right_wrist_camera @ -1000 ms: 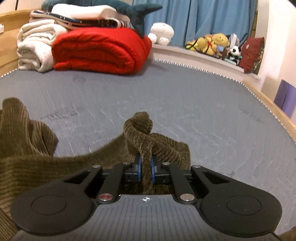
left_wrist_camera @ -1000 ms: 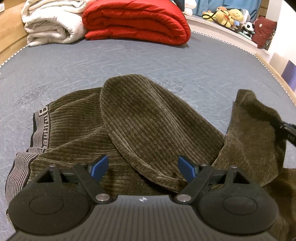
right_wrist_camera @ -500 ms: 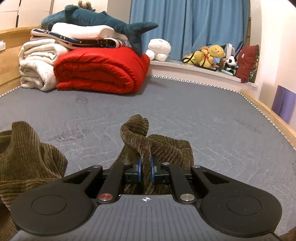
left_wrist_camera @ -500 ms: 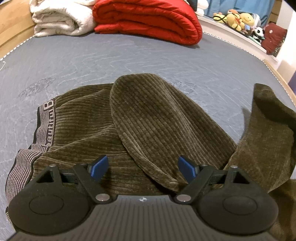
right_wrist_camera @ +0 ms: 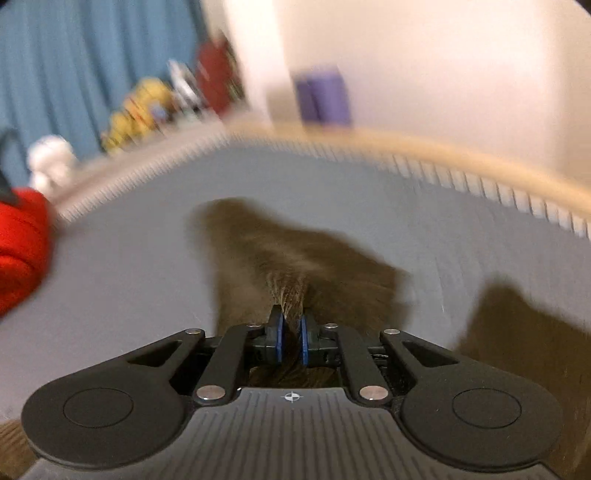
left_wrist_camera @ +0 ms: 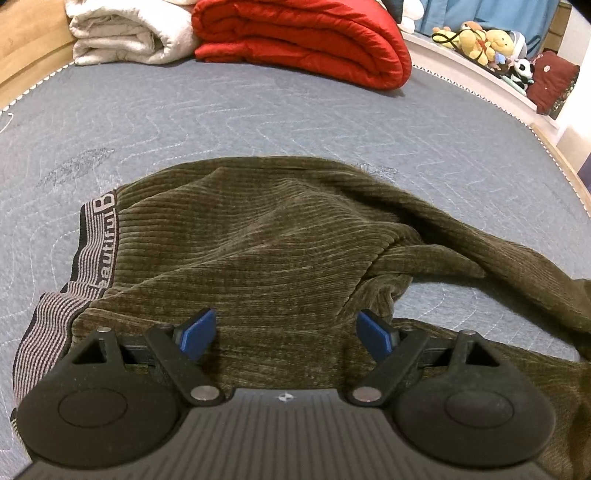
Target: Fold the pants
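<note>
Olive-brown corduroy pants [left_wrist_camera: 266, 236] lie rumpled on the grey mattress [left_wrist_camera: 229, 114], their striped waistband [left_wrist_camera: 94, 236] at the left. One leg trails off to the right [left_wrist_camera: 480, 251]. My left gripper [left_wrist_camera: 286, 334] is open and empty, low over the pants near the waist. My right gripper [right_wrist_camera: 290, 338] is shut on a bunch of the pants' fabric [right_wrist_camera: 291, 266]; that view is blurred by motion.
A folded red quilt [left_wrist_camera: 303, 37] and a white blanket [left_wrist_camera: 122, 33] lie at the far end of the mattress. Plush toys [left_wrist_camera: 487, 40] sit on a ledge at the far right. The wooden bed frame [right_wrist_camera: 406, 144] runs along the mattress edge.
The right gripper has swung right with the fabric, pulling the leg out. The raised fold in front of the left gripper has flattened. The left gripper stays open.
</note>
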The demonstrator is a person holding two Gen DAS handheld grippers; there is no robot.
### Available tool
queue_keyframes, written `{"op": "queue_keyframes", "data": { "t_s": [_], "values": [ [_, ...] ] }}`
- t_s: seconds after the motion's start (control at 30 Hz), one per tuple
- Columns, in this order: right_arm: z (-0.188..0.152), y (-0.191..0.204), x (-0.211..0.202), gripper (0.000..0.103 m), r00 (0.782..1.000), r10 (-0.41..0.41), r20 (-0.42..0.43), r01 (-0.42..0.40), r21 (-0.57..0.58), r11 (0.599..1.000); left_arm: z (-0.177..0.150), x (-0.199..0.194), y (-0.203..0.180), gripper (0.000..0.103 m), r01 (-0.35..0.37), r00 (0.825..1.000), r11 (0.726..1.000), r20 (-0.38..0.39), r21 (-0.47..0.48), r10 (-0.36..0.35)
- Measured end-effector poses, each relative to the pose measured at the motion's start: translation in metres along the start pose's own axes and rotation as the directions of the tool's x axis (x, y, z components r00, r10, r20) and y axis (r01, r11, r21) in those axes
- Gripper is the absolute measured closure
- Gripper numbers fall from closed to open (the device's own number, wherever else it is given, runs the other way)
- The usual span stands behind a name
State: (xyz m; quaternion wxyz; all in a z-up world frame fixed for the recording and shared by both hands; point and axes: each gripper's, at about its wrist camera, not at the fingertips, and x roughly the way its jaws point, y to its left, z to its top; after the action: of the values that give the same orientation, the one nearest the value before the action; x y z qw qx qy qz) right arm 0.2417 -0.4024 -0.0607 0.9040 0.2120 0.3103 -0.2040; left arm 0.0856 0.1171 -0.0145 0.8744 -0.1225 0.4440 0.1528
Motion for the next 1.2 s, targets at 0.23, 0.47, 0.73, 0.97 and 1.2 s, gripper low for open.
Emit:
{"op": "queue_keyframes", "data": {
  "t_s": [0.23, 0.47, 0.73, 0.97, 1.2],
  "values": [
    [-0.001, -0.003, 0.012, 0.07, 1.0, 0.025, -0.011, -0.025, -0.024, 0.999, -0.002, -0.001, -0.002, 0.013, 0.002, 1.0, 1.0, -0.004, 0.008, -0.002],
    [0.002, 0.001, 0.009, 0.091, 0.999, 0.042, 0.022, -0.041, -0.065, 0.997, -0.002, -0.002, -0.002, 0.013, 0.008, 1.0, 1.0, -0.008, 0.006, -0.008],
    [0.01, 0.005, -0.005, 0.095, 0.984, 0.067, 0.168, -0.044, -0.141, 0.989, -0.002, -0.002, 0.0, 0.013, 0.01, 1.0, 1.0, -0.011, -0.001, -0.01],
    [0.006, 0.006, 0.005, 0.094, 0.987, 0.044, 0.156, -0.013, -0.195, 0.981, -0.002, -0.004, 0.003, 0.013, 0.014, 1.0, 1.0, -0.014, -0.004, -0.014],
    [0.006, 0.001, 0.014, 0.056, 0.991, -0.078, 0.109, 0.096, -0.178, 0.979, -0.002, -0.004, 0.002, 0.013, 0.017, 1.0, 1.0, -0.019, -0.007, -0.018]
  ]
}}
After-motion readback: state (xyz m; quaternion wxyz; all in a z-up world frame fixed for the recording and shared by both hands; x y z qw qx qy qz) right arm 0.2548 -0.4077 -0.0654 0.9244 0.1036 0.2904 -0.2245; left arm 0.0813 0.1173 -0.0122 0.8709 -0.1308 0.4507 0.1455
